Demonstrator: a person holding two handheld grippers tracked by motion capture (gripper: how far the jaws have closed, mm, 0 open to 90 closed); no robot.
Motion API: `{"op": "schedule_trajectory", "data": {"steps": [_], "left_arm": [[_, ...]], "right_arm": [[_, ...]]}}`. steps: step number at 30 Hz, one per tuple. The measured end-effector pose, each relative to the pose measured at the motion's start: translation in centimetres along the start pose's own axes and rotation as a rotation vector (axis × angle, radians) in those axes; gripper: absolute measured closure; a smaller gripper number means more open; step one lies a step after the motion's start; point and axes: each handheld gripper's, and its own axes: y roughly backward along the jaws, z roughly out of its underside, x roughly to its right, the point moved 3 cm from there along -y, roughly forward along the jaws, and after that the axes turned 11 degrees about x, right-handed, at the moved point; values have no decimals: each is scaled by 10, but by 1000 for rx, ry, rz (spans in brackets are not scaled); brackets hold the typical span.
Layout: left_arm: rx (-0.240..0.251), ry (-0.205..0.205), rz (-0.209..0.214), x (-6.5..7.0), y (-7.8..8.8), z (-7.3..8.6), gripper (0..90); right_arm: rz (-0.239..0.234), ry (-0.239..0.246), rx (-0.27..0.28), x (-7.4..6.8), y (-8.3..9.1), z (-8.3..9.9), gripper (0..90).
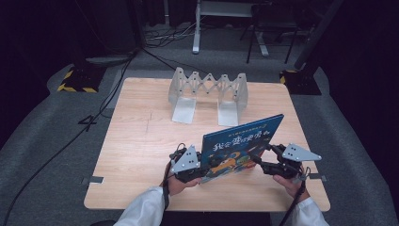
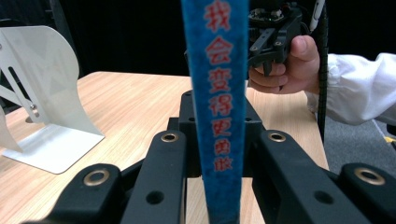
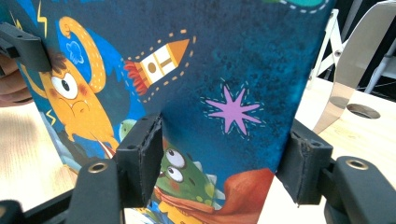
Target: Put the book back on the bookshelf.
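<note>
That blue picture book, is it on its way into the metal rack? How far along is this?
Done: the picture book is off the table, held upright. In hand: the left hand-held gripper clamps its spine edge, and the right hand-held gripper straddles the cover. Left, if the rack is the goal: the expanding metal book rack at the far side holds nothing yet, so the carry and placing remain.

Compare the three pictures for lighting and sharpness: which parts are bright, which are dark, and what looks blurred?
High view: the wooden table is evenly lit, the room behind falls to near black. Left gripper view: the book spine's red characters look soft and slightly blurred, background black. Right gripper view: the book cover is bright and fairly crisp; the metal bookend at right shows a pale sheen.
</note>
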Motion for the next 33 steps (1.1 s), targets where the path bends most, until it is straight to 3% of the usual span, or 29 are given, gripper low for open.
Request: {"op": "schedule_trajectory", "data": {"steps": [5, 9, 16, 19, 22, 26, 31, 33], "left_arm": [[4, 2, -26, 2, -2, -3, 769], [2, 20, 1, 1, -3, -3, 791], [-21, 0, 4, 0, -4, -8, 814], [-37, -59, -41, 0, -3, -11, 827], [-43, -44, -59, -4, 2, -14, 829], [-51, -56, -110, -12, 10, -17, 829], [-55, -67, -174, -23, 23, -22, 829], [-60, -75, -200, -27, 27, -24, 829]], "right_arm": [[10, 4, 7, -1, -1, 1, 368], [9, 7, 7, -1, 0, 1, 366], [14, 1, 7, -1, -2, 1, 353], [19, -8, -7, 1, -1, 4, 322], [45, -33, -47, 8, 2, 13, 316], [84, -46, -119, 17, 6, 26, 313], [128, -24, -205, 24, 5, 38, 299], [151, -14, -269, 25, 4, 43, 256]]}}
